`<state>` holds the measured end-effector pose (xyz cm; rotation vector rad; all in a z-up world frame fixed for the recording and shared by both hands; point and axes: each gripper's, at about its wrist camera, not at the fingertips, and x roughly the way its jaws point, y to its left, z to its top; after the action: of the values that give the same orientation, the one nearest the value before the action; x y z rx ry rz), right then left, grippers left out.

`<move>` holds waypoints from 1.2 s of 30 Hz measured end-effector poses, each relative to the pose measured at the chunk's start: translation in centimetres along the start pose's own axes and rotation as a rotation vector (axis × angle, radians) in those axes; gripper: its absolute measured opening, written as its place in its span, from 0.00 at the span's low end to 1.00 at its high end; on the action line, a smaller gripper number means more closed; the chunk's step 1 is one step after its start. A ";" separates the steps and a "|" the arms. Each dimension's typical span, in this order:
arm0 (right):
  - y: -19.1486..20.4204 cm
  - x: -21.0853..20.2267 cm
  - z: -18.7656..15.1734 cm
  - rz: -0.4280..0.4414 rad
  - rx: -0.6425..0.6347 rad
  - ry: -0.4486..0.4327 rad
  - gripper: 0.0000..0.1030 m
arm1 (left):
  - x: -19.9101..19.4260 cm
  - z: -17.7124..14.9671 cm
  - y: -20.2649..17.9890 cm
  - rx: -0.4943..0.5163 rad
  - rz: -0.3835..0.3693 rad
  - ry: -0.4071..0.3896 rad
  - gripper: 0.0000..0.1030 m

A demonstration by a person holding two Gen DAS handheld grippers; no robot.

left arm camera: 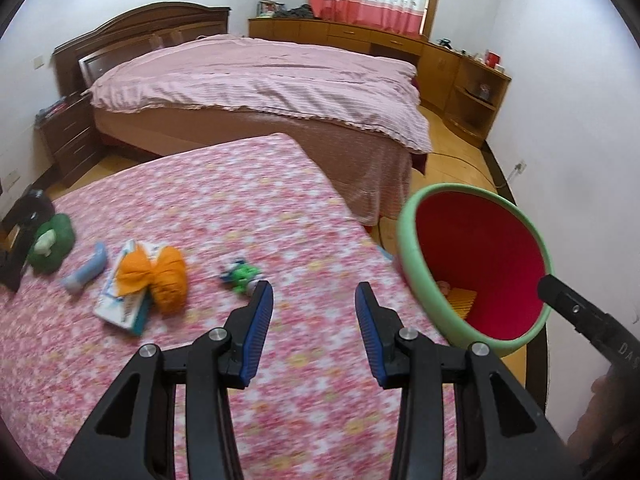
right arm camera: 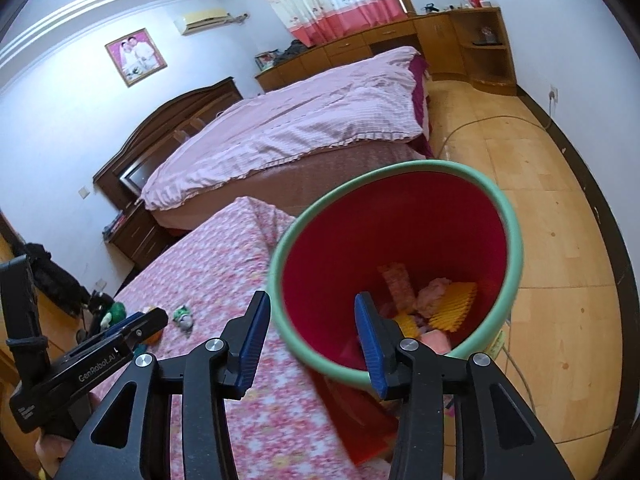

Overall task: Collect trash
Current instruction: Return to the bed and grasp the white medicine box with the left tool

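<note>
I judge the collecting partly done. In the right wrist view the red bin with the green rim (right arm camera: pixel 516 248) fills the centre right of the frame, standing off the right edge of the floral-covered table (right arm camera: pixel 224 272), and already holds scraps at its bottom: a yellow ribbed piece (right arm camera: pixel 460 300), a pinkish crumpled wad (right arm camera: pixel 434 290) and a pink block (right arm camera: pixel 396 282). My right gripper (right arm camera: pixel 312 338) hovers at the bin's near rim, jaws wide and empty, one finger inside the mouth and one outside it.

A good deal is left. In the left wrist view, across the lower left of the frame, I see on the cloth a small green and white wrapper (left arm camera: pixel 240 274), an orange crumpled bag (left arm camera: pixel 160 278) lying on a white and teal flat pack (left arm camera: pixel 120 304), a pale blue tube (left arm camera: pixel 84 268), and a green bundle (left arm camera: pixel 52 246) at the far left edge. My left gripper (left arm camera: pixel 314 334) hangs above the cloth, jaws wide, holding nothing, with the green wrapper just beyond its left finger. That looks the nearest piece to take.
</note>
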<state>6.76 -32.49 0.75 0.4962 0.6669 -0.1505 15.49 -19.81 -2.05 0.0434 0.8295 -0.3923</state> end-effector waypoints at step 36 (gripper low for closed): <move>11.3 8.9 -2.1 0.062 -0.155 0.180 0.48 | 4.5 -0.8 15.0 -0.082 0.131 0.092 0.55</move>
<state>15.75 -21.36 -1.79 0.3834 0.8314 0.0043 23.02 -7.20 -7.55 0.0394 0.9275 -0.2336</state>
